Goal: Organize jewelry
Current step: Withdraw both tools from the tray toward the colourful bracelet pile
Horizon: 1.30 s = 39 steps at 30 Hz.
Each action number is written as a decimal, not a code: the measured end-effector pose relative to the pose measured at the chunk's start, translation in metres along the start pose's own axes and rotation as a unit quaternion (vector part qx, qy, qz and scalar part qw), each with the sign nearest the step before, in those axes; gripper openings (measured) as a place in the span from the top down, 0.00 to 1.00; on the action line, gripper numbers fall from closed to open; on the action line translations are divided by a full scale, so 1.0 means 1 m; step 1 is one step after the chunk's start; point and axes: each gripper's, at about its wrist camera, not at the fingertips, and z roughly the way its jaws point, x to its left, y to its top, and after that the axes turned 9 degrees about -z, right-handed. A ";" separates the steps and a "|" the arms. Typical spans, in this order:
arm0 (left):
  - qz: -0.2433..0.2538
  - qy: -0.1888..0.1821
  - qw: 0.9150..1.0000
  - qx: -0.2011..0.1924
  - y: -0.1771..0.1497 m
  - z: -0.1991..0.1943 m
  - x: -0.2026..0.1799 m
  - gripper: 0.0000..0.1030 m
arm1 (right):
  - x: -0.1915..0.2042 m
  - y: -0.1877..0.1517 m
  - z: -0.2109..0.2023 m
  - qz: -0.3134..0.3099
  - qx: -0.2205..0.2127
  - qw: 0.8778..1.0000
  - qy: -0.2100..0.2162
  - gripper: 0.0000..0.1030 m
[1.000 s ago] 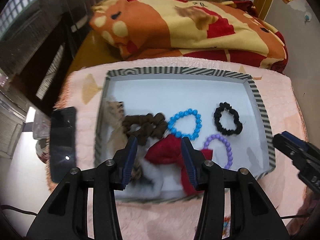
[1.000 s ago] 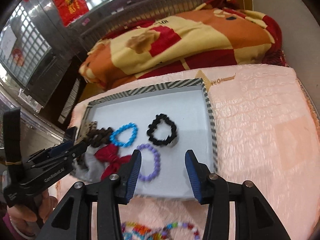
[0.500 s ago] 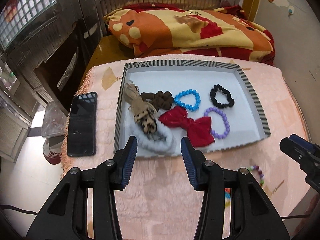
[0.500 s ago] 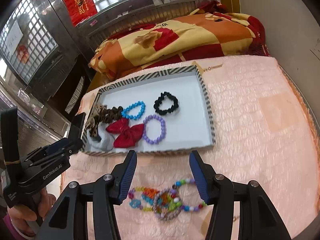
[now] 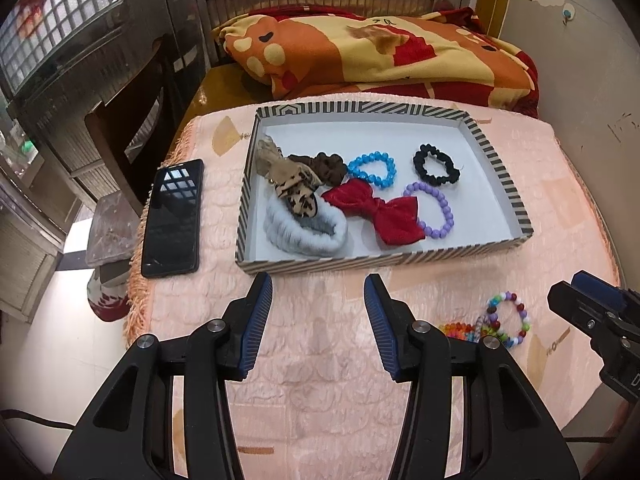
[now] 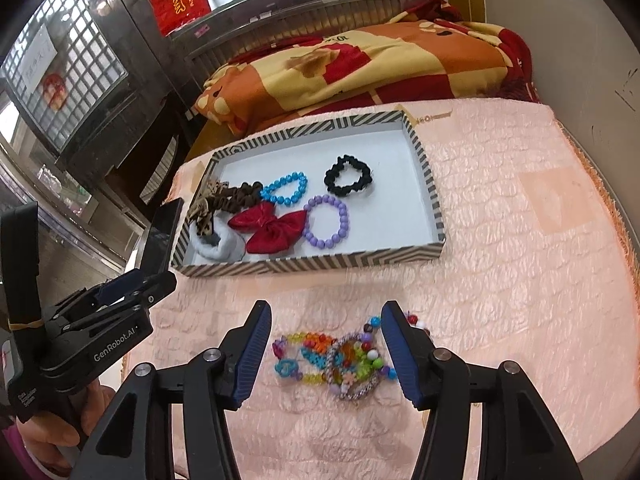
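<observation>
A striped tray [image 5: 516, 200] [image 6: 428, 184] on the pink cloth holds a blue bead bracelet [image 5: 373, 169], a purple bead bracelet [image 5: 434, 210], a black scrunchie [image 5: 437, 163], a red bow [image 5: 376, 210], a brown scrunchie [image 5: 326, 166], a leopard bow [image 5: 294, 190] and a white fluffy band [image 5: 306, 232]. A pile of multicoloured bead bracelets [image 6: 340, 356] [image 5: 502, 320] lies on the cloth in front of the tray. My right gripper [image 6: 326, 354] is open, with its fingers on either side of the pile. My left gripper [image 5: 318, 322] is open and empty, short of the tray's near wall.
A black phone [image 5: 173, 218] lies on the cloth left of the tray. A folded orange and yellow blanket [image 5: 380, 52] lies behind the table. A wall stands close on the right. A small gold chain [image 6: 434, 117] lies behind the tray's far right corner.
Both grippers have pulled back from the tray toward the near edge. The red bow stays in the tray. The bead pile has come between the right gripper's fingers.
</observation>
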 end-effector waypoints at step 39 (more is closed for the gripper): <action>0.010 -0.008 0.999 0.038 -0.028 0.011 -0.007 0.51 | -0.047 -0.050 0.001 0.041 0.038 0.998 -0.040 0.42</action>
